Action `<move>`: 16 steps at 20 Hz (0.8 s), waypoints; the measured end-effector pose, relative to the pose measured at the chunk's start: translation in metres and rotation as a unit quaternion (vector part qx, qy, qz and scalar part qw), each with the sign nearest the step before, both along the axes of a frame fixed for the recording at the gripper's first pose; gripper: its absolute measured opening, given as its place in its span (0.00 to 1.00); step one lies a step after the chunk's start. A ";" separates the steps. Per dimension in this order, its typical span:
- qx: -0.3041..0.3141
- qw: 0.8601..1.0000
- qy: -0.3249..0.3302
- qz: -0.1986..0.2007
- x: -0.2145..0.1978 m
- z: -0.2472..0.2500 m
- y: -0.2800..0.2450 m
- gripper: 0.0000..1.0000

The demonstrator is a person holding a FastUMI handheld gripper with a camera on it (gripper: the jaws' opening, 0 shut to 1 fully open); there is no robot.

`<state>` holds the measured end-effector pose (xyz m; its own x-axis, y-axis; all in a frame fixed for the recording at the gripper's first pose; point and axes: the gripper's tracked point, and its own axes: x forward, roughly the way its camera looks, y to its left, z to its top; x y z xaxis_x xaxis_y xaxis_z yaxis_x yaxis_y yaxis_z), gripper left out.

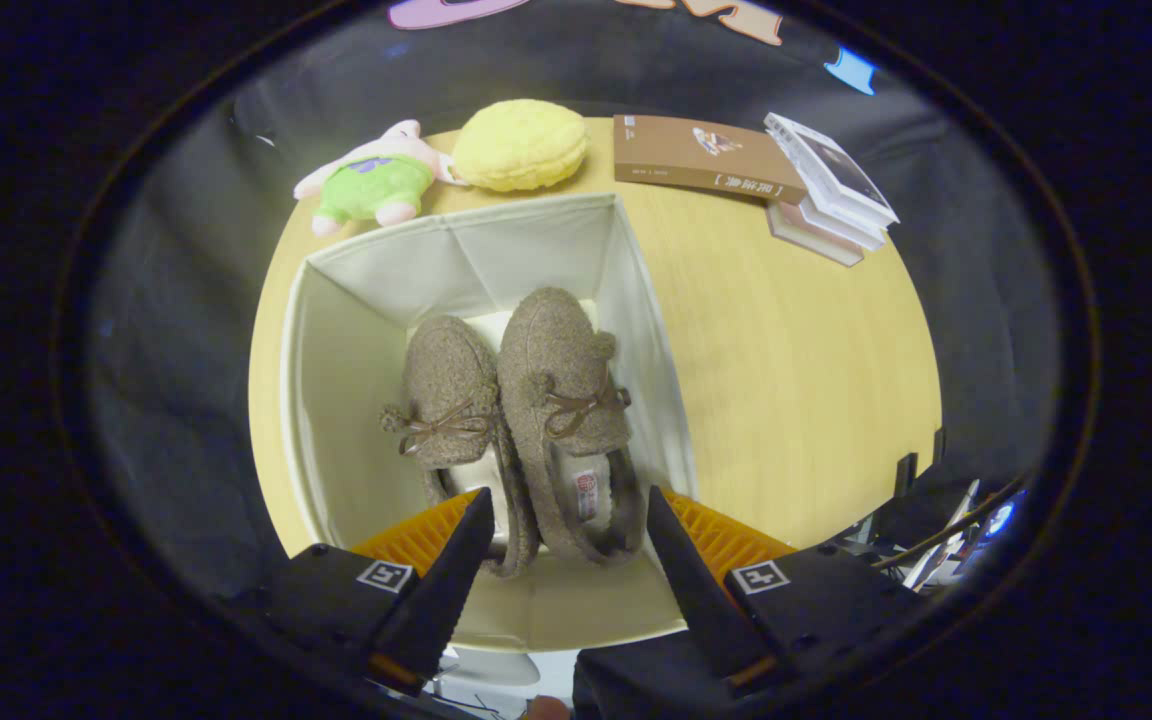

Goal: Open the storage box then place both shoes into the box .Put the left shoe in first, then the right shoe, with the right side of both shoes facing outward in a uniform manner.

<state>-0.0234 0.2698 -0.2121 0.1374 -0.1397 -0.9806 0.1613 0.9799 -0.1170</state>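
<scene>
The gripper (570, 520) hangs over the near edge of the box (336, 340), its fingers spread wide and holding nothing. Inside the pale fabric box lie two fuzzy brown shoes side by side, toes pointing away: the left shoe (448, 395), then the right shoe (564, 385), each with a bow and pompoms. The box sits on a round wooden table (796, 380).

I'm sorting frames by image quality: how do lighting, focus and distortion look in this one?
Gripper view: even, soft light on the table, no harsh glare; the box walls shade its floor slightly. Both shoes look sharp. Fisheye bends the table's edge into a curve. The open claw hangs over the shoes' heels, its fingers slightly soft.
</scene>
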 end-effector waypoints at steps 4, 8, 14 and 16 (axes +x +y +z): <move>-0.030 0.999 0.000 0.029 -0.013 0.018 0.000 1.00; -0.045 0.997 -0.001 0.063 -0.026 0.034 0.014 0.99; -0.087 0.981 -0.025 0.171 -0.037 0.066 0.056 0.99; -0.101 0.971 -0.038 0.211 -0.040 0.076 0.076 0.99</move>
<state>-0.0635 0.3458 -0.1358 0.2953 -0.2435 -0.9238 -0.2346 0.9189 -0.3172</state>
